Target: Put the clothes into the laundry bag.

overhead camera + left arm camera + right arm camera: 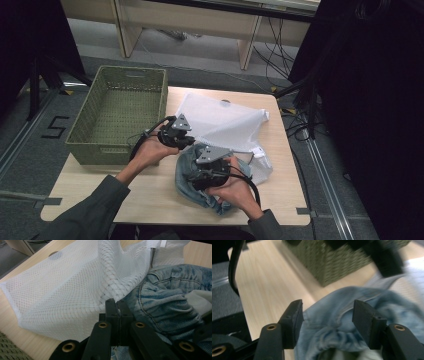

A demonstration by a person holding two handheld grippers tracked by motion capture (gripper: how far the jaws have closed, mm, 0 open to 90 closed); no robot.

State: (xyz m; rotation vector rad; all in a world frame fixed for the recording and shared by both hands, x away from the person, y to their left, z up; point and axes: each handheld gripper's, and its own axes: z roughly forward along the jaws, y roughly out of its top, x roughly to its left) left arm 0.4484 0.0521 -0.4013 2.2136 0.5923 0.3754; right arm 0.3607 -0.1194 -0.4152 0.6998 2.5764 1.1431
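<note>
Your right tongs [327, 322] stand open over the denim garment [337, 322] — nothing gripped. Just beyond, your left tongs [117, 305] are pinched tight on the white mesh bag [70, 287] — denim touching alongside, green basket [117, 112] behind them.

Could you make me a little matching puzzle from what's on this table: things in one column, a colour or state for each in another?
Things:
1. basket
2. mesh bag
3. denim garment
4. right gripper

Descriptions:
A. white, pinched at its edge by the left gripper
B. faded blue, crumpled
C. green, woven
D. jaws apart above the denim

Pairs: 1-C, 2-A, 3-B, 4-D
</note>
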